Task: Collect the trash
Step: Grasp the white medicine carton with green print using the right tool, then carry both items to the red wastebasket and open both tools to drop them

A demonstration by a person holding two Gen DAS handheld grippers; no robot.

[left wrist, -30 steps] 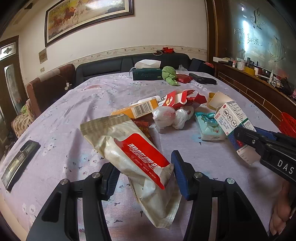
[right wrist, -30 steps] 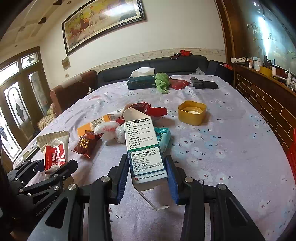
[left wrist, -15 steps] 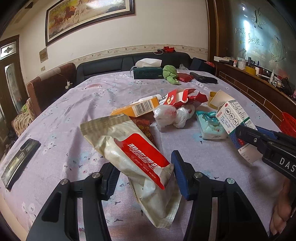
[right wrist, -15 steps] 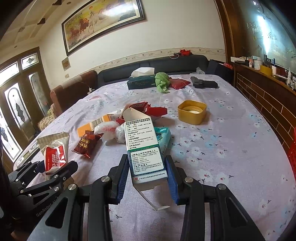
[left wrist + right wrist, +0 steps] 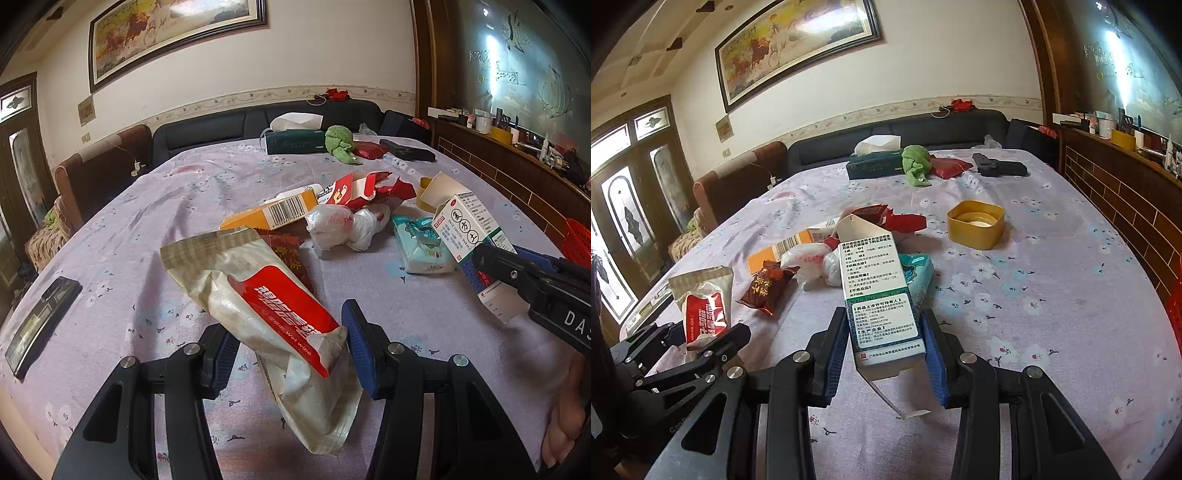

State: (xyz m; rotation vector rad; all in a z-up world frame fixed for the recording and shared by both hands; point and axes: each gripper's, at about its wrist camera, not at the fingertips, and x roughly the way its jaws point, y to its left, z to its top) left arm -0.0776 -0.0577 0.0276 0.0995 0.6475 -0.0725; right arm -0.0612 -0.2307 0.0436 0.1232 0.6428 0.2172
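Observation:
My left gripper point(image 5: 290, 339) is shut on a white and red wet wipe packet point(image 5: 258, 291), held tilted just over the purple flowered tablecloth point(image 5: 147, 206). My right gripper point(image 5: 884, 325) is shut on a white and green medicine box point(image 5: 875, 280) with its end flaps open. In the left wrist view that box point(image 5: 465, 225) shows at the right. Loose trash lies mid-table: an orange box point(image 5: 273, 214), a crumpled white plastic bag point(image 5: 343, 229), a torn red carton point(image 5: 362, 188), a teal tissue pack point(image 5: 421, 243) and a dark red snack wrapper point(image 5: 768, 288).
A yellow square container point(image 5: 975, 223) sits right of the pile. At the far end are a tissue box point(image 5: 291, 140), a green cloth point(image 5: 340, 142) and a black object point(image 5: 406, 153). A black remote point(image 5: 40, 317) lies near the left edge. A red basket point(image 5: 576, 240) stands at the right.

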